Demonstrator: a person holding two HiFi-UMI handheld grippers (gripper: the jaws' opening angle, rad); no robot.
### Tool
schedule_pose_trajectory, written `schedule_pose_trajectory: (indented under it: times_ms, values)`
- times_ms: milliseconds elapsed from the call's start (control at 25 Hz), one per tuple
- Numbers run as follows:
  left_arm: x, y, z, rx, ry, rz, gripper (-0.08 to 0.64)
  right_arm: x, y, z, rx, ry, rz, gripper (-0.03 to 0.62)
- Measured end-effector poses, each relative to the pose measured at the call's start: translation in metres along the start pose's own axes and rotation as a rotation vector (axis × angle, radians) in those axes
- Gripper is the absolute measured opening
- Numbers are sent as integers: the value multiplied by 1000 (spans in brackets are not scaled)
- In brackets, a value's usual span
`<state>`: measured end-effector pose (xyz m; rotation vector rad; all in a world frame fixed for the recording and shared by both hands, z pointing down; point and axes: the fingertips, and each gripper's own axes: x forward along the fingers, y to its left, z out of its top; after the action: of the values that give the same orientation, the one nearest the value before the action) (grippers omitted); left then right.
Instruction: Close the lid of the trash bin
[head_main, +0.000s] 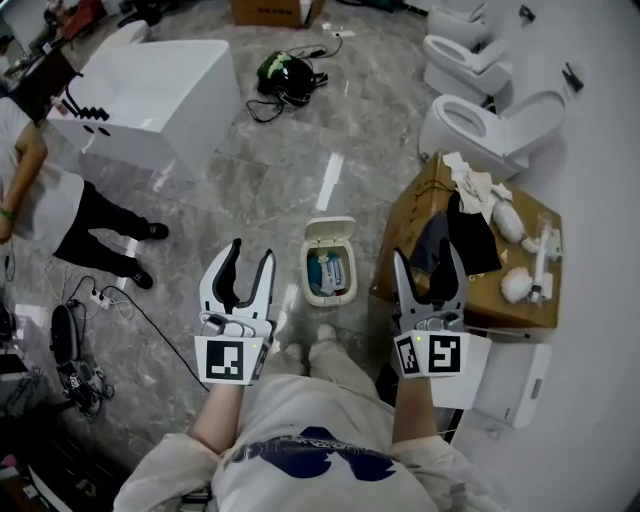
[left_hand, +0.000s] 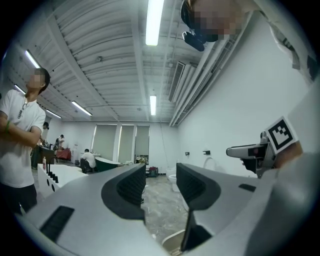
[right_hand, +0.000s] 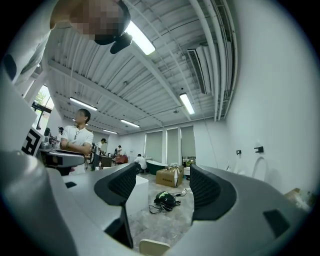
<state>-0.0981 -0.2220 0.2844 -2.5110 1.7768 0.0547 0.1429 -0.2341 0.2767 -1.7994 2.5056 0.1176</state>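
The left claw (head_main: 251, 250) is wide open with nothing in it. The right claw (head_main: 428, 252) is wide open and empty too. Between them, in the middle of the frame, the trash bin (head_main: 329, 272) sits on the floor (head_main: 300, 160) with its lid (head_main: 330, 231) up. A cardboard box (head_main: 418, 215) stands at the bin's right in the frame.
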Motion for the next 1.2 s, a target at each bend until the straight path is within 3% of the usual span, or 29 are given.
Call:
schedule_pose_trajectory:
  times_ms: [240,560,880,1200]
  values:
    - [50,-11,-3,1,-21,56,173,45,-26,-18,-6,4,64,325]
    - [87,-3,-14,-13,9,39,175,99,-28,-54,14,22,64,322]
    - [97,26,-48,13,33,31,175,152,-16,-161,43,120,56,307]
    - [87,50,-101,27,71,59,175,209,0,-315,-8,294,90,241]
